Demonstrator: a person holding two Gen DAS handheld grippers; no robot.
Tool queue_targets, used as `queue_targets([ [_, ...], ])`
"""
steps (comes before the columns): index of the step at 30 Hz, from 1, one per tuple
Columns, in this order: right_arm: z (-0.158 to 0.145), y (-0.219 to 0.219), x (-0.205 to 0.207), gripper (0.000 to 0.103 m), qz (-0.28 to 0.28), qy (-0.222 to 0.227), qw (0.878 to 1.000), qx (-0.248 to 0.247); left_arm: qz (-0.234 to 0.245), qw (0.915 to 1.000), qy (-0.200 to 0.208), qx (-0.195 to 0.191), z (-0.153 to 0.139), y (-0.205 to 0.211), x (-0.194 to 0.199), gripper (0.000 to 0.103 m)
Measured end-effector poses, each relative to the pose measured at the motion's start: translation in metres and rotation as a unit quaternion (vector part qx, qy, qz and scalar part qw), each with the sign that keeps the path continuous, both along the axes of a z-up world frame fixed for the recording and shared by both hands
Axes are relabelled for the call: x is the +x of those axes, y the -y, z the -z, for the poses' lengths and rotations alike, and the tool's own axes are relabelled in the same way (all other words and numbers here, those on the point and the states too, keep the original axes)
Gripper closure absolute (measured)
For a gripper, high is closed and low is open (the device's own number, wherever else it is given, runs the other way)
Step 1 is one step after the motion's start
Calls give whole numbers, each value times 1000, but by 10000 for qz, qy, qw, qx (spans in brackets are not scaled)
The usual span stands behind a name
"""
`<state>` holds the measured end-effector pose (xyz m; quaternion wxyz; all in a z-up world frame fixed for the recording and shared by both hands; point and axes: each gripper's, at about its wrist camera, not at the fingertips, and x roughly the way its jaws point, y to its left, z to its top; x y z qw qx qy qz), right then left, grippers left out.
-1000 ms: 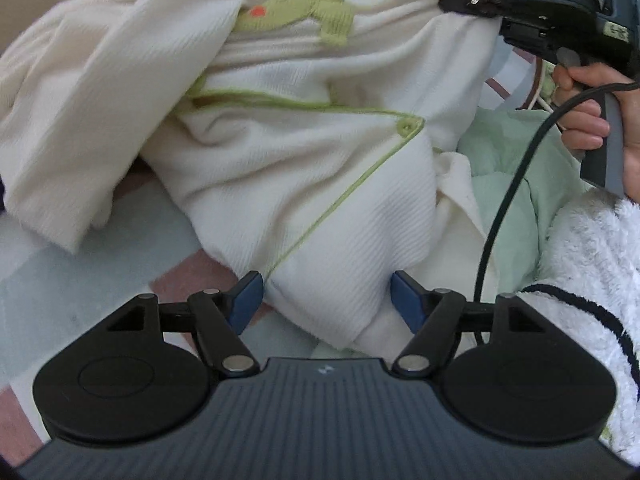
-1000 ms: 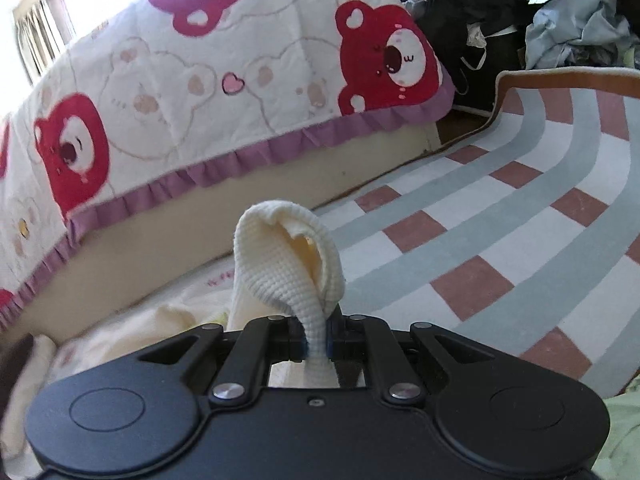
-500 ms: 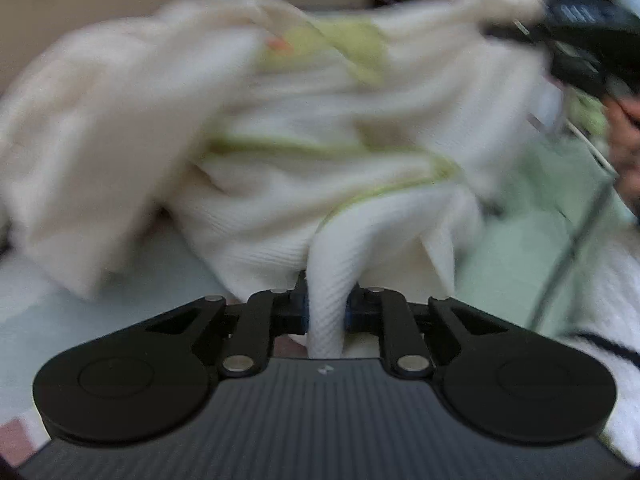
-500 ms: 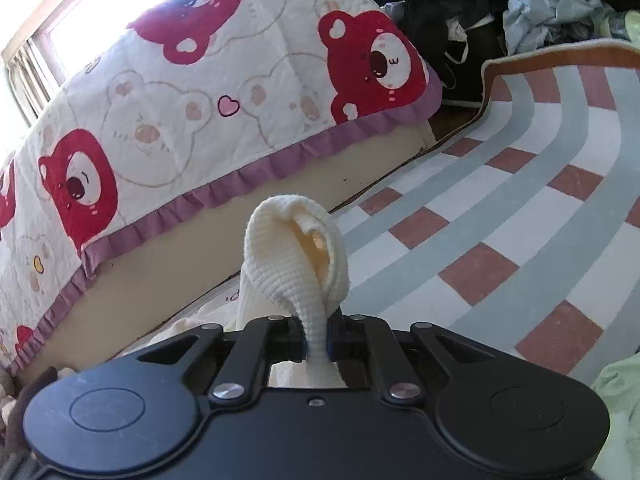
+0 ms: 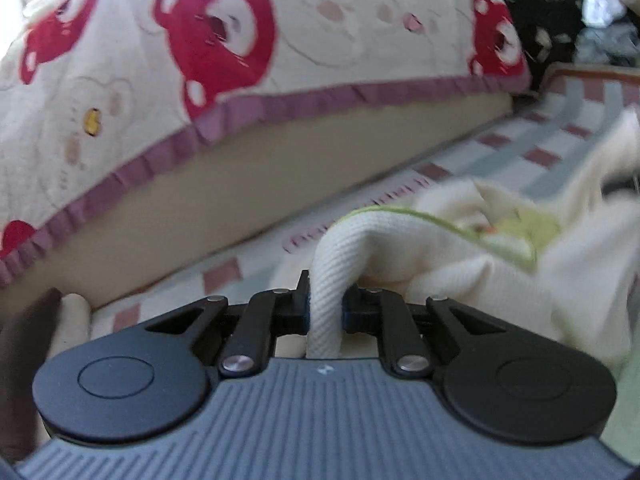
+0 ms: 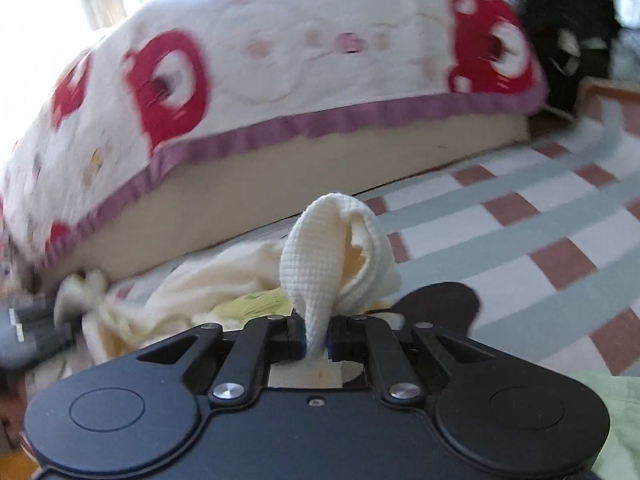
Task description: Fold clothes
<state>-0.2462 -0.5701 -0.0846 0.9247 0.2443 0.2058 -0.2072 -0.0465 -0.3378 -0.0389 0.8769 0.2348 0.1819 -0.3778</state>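
Left wrist: the left tongs [image 5: 325, 312], wide a second ago, are now clamped on the garment [image 5: 460, 264]; the right tongs [image 6: 318, 336] grip another fold; spreading can probably begin.

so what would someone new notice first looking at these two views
Probably the bedspread with big red bears and a purple frill, filling the upper half of both views. Next, the cream garment with green trim, bunched low over the striped rug, with a fold pinched in the left gripper and another in the right gripper. A dark heap of clothes sits at the top right.
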Motion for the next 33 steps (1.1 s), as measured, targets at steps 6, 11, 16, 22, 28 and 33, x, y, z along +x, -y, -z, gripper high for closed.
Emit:
queue_targets([
  [6, 8, -47, 16, 91, 120, 815, 9933, 816, -472, 9983, 193, -286, -31, -34, 20, 90],
  [11, 10, -104, 49, 91, -404, 930, 9906, 918, -988, 9927, 481, -494, -66, -84, 38, 91],
  [16, 1, -137, 68, 91, -1104, 1035, 9840, 940, -1060, 9880, 782, -807, -94, -121, 29, 91],
  [22, 10, -134, 51, 91, -888, 580, 9903, 896, -849, 9808, -922, -1497, -57, -152, 33, 91],
  [28, -1, -107, 29, 91, -465, 263, 9969, 573, -517, 9827, -1424, -1067, 4, -144, 33, 91],
  [33, 2, -91, 44, 92, -228, -130, 9988, 419, -179, 9708, -2148, -1052, 39, -149, 38, 84],
])
